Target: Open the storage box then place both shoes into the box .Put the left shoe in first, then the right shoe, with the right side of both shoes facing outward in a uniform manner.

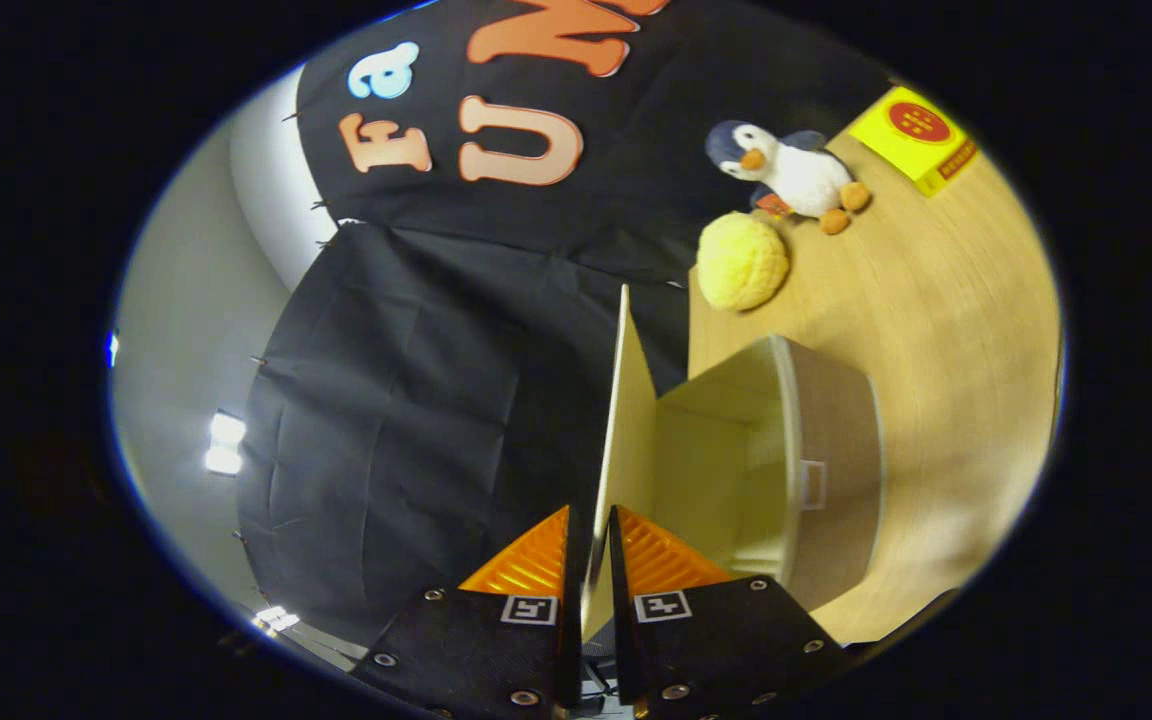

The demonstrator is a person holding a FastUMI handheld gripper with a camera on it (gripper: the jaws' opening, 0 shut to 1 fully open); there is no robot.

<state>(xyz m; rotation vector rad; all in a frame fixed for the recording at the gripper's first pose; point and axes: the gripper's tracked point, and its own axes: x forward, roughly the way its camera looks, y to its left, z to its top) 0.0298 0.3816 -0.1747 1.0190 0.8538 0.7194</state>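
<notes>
Pale storage box [786,470] on the wooden table, its thin lid [626,420] swung open, interior empty.

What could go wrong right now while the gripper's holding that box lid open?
The gripper pinches only the thin edge of the lid, so it could slip and fall shut. Pulling further may drag or tip the storage box, which looks empty and light, toward the yellow ball.

box [826,470] mouth open, raised lid [626,400] beside it, claw [591,560] clamping lid
</notes>
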